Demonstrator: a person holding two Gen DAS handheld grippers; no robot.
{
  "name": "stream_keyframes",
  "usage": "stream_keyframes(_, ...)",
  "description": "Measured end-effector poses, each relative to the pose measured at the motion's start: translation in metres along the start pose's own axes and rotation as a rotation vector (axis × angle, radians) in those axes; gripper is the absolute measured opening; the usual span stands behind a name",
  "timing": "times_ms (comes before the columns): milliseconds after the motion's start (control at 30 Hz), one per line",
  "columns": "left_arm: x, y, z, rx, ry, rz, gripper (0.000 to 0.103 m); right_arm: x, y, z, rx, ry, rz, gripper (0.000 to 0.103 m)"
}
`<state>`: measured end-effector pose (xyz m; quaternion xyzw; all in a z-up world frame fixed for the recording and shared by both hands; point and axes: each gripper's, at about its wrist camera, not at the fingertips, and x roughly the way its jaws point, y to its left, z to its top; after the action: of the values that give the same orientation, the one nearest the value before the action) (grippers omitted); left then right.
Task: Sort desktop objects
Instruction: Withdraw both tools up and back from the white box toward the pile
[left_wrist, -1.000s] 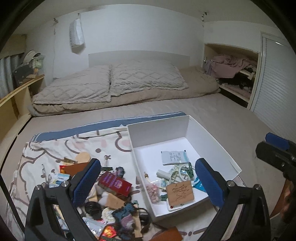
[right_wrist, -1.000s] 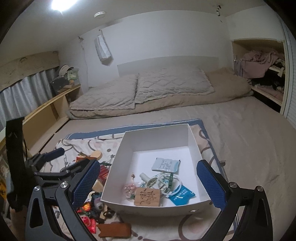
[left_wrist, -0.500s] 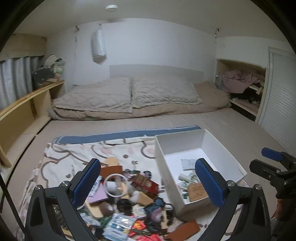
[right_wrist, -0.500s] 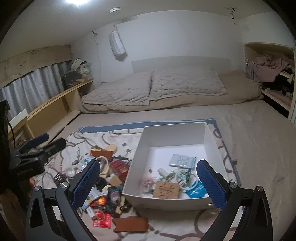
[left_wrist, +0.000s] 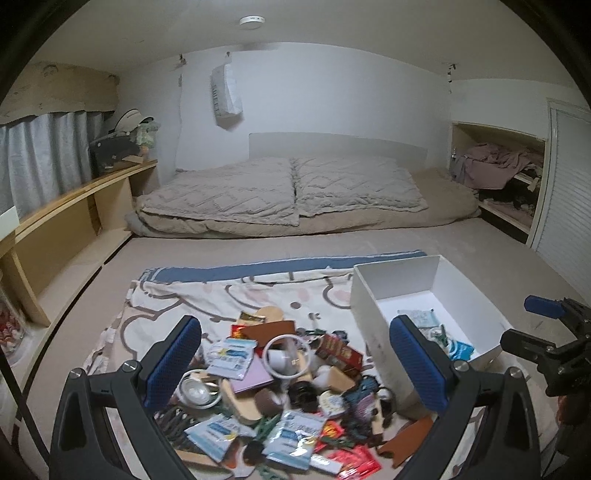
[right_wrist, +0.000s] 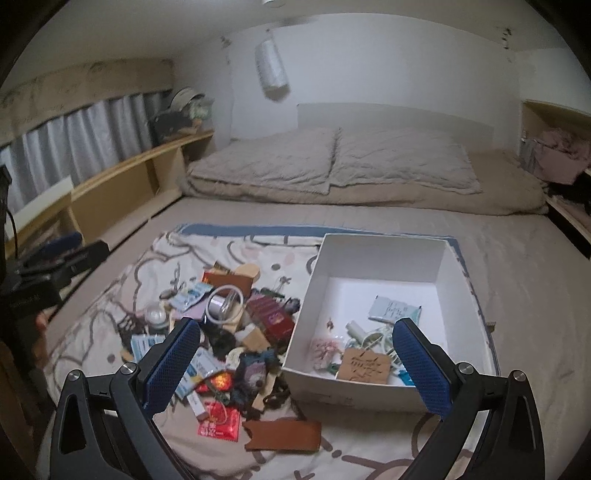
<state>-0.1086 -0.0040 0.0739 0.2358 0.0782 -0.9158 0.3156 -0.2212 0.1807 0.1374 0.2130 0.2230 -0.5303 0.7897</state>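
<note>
While lettering blurs, red packets (right_wrist: 218, 424), carved tile (right_wrist: 364, 365), white box (right_wrist: 380, 254)

A patterned cloth (right_wrist: 122, 295) lies spread on the bed (right_wrist: 517, 258). On the cloth, a pile of small objects (right_wrist: 229, 332) sits to the left, with an open box (right_wrist: 384, 258) just beside it on the right. Inside the box, a carved tile (right_wrist: 364, 365) lies at the near wall and a packet (right_wrist: 393, 308) farther back. A flat pouch (right_wrist: 282, 435) lies before the pile. Two pillows (left_wrist: 291, 188) rest side by side at the head of the bed, behind everything. A shelf (left_wrist: 74, 199) runs along the bed's left side.
</note>
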Motion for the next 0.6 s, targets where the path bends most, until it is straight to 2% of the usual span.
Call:
stream_keyframes(333, 0.003, 0.057, -0.035, -0.029, 0.053, 0.078, 0.103, 0.023, 0.018, -0.022, -0.052, 0.098, 0.021, 0.103)
stream_keyframes(600, 0.012, 0.103, -0.081, -0.069, 0.127, 0.155, 0.103, 0.045, 0.024, -0.040, -0.069, 0.165, 0.001, 0.103)
